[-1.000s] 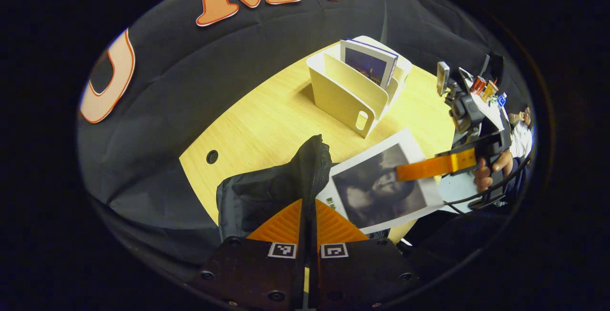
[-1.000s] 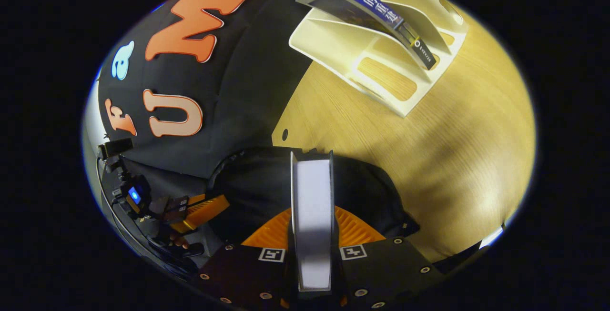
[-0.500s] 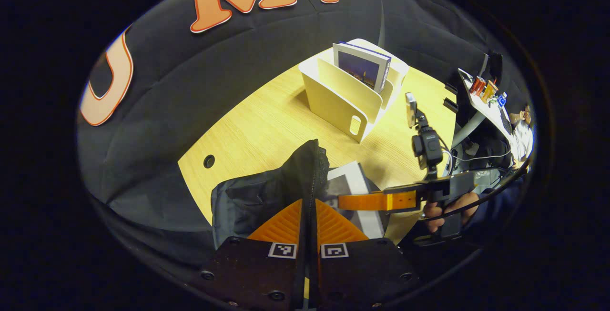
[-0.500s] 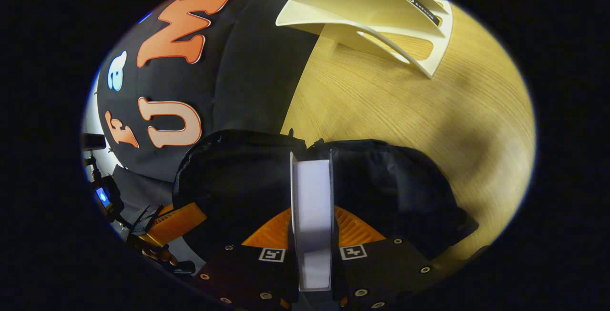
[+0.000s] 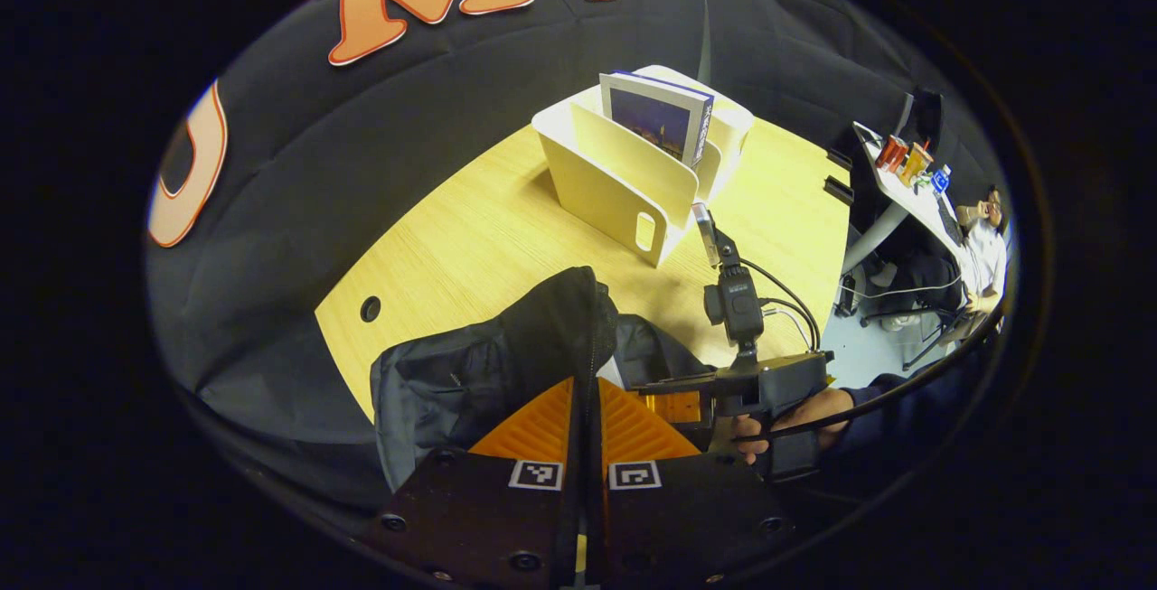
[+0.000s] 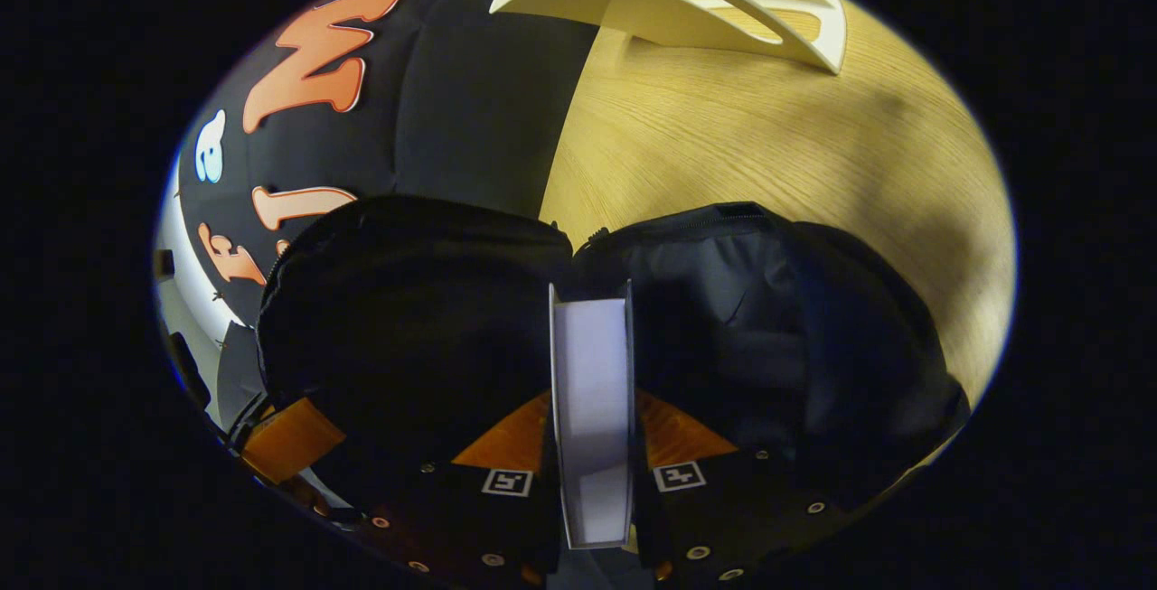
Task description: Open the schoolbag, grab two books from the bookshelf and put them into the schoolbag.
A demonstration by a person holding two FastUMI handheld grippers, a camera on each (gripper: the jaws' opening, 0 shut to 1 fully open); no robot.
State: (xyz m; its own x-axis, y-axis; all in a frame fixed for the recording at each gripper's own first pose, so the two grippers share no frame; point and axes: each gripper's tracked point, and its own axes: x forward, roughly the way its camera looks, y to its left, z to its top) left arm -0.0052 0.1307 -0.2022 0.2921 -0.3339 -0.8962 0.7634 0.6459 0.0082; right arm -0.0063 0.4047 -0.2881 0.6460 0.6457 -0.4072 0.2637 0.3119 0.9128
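Black fabric of the schoolbag (image 6: 777, 319) is being held open by the left tongs (image 5: 586, 409), which are clamped together on the zippered edge of the bag's mouth, the flap rising just ahead of their tips. A white-edged book (image 6: 592, 409) is being gripped between the fingers of the right tongs (image 6: 592, 432), spine or fore-edge facing the camera, and is being lowered into the dark opening directly ahead of them. For a clean insertion, the book is best being kept upright and parallel to the zipper line, while the opening is being pulled wide and taut by the left tongs; release is probably best delayed until the lower edge is resting inside. A second book (image 5: 655, 116) is standing in the bookshelf (image 5: 615, 183), well beyond both tongs on the wooden tabletop (image 5: 470, 229), waiting to be fetched.
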